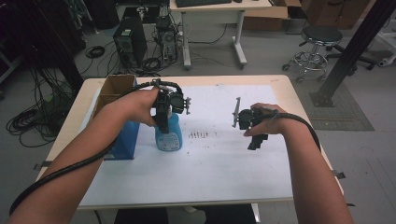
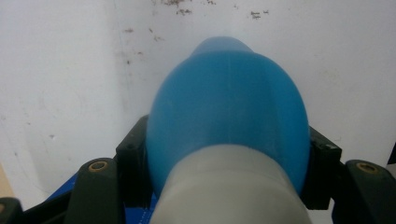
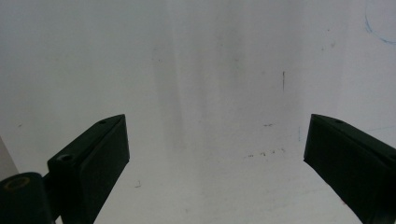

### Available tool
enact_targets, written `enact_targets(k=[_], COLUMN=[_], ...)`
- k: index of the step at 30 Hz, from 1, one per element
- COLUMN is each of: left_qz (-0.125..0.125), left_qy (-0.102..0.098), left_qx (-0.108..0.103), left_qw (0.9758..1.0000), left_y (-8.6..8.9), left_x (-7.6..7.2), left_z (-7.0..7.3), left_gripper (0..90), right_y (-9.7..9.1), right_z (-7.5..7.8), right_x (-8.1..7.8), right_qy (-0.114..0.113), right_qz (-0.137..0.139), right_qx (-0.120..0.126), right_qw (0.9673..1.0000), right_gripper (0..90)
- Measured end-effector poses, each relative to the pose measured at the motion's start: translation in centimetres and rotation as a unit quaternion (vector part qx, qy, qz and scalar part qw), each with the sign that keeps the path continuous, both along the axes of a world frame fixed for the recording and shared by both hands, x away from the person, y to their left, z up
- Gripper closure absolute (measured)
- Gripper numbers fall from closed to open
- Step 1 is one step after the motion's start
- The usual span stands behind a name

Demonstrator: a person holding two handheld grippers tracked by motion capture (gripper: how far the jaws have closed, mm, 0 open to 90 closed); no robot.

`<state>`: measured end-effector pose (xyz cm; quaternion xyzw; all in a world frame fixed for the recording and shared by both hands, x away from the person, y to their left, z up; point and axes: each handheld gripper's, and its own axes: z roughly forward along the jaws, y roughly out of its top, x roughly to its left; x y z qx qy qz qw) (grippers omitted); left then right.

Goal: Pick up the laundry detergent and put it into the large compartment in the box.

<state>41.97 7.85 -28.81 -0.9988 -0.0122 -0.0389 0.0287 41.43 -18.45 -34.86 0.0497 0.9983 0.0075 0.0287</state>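
You have a translucent blue bottle with a pale grey-white neck, and your black left gripper grips it. Your right gripper is black too. The table wears a white sheet flecked with small dark marks, its edge pale wood. The box beside the bottle is blue outside, brown cardboard inside

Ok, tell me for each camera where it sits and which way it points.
High view: above the person's side, looking forward and down on the table; both forearms, left gripper and right gripper show.
Left gripper view: rides the left gripper, looking down past its jaws, clamped on the blue bottle.
Right gripper view: rides the right gripper, looking down between open jaws at the white sheet.
Shared: the high and left gripper views both show the bottle.
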Motion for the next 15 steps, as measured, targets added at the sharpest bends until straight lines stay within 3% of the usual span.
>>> enact_targets(k=[8, 15], left_qz=[0.004, 0.002], left_qy=[0.008, 0.001], left_qx=[0.009, 0.013], left_qw=[0.9999, 0.9999], left_y=[-0.21, -0.39], left_x=[0.03, -0.33], left_z=[0.08, 0.19], left_gripper=[37.3, 37.8], right_y=[0.01, -0.04], right_z=[0.02, 0.14], right_x=[0.0, -0.16], right_qy=[0.001, 0.001], right_qz=[-0.001, -0.002], right_qx=[0.0, 0.0], right_qw=[1.0, 1.0], right_gripper=[6.6, 6.7])
